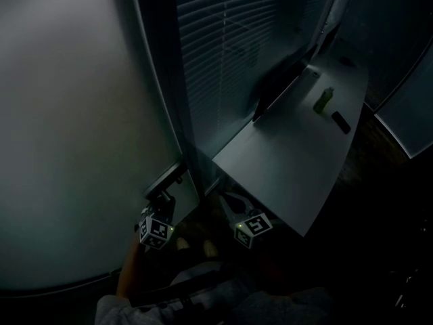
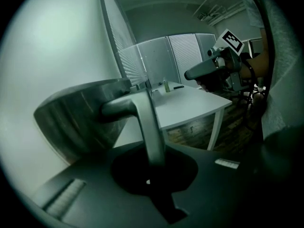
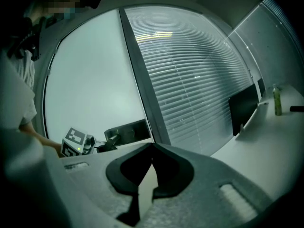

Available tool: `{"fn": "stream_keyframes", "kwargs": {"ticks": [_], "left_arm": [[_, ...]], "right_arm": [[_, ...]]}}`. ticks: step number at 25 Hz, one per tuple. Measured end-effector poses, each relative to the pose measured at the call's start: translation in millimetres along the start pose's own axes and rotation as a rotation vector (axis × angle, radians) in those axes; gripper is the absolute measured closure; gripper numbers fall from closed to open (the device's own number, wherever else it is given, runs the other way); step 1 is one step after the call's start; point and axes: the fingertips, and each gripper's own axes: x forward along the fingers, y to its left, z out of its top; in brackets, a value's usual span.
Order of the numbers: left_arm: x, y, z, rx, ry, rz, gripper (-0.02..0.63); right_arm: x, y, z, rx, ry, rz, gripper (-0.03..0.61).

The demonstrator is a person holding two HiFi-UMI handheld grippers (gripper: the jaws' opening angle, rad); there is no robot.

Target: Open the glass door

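Progress on this one looks early to me. The left gripper [image 2: 154,160] is clamped shut on the lever handle [image 2: 142,113], so the grab part is done. The glass door [image 1: 74,114] looks closed though, its edge sitting right against the dark frame post [image 1: 159,80]. As far as I can judge, pressing the lever down and swinging the door are both left to do.

The right gripper [image 3: 151,148] hangs just beside the left one. Its jaws are together with nothing between them, so it's basically a spectator.

The handle sits at the door's edge next to the frame post, low in the head view.

Materials and shapes:
- The door is frosted, a smooth milky pane you can't see through.
- The lever is brushed metal, a flat bar that bends into a round neck. It sits on a dull metal backplate [image 2: 85,122].
- Past the frame post there's a glass wall with thin horizontal blinds [image 1: 230,46].
- A plain white table [image 1: 298,147] stands along that wall, with a small green bottle [image 1: 323,100] near its far edge.
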Motion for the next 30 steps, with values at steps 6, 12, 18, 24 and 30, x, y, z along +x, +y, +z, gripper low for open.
{"fn": "stream_keyframes", "kwargs": {"ticks": [6, 12, 18, 24, 30], "left_arm": [[-3.2, -11.2, 4.2, 0.022, 0.004, -0.014, 0.615], [-12.4, -25.0, 9.3, 0.033, -0.009, -0.024, 0.615], [-15.6, -41.7, 13.2, 0.060, -0.004, -0.058, 0.615], [-13.8, -58.4, 11.5, 0.073, -0.014, -0.064, 0.615], [-19.4, -75.9, 10.2, 0.087, -0.014, -0.080, 0.615]], "right_arm": [[-13.2, -9.1, 2.2, 0.001, 0.003, -0.017, 0.577], [-25.2, -10.0, 9.0, 0.005, -0.021, -0.033, 0.577], [-43.2, -15.5, 8.6, 0.004, -0.033, -0.070, 0.577], [-66.9, -20.4, 0.1, 0.006, -0.054, -0.115, 0.577], [-91.1, -7.1, -2.1, 0.014, -0.063, -0.138, 0.577]]}}
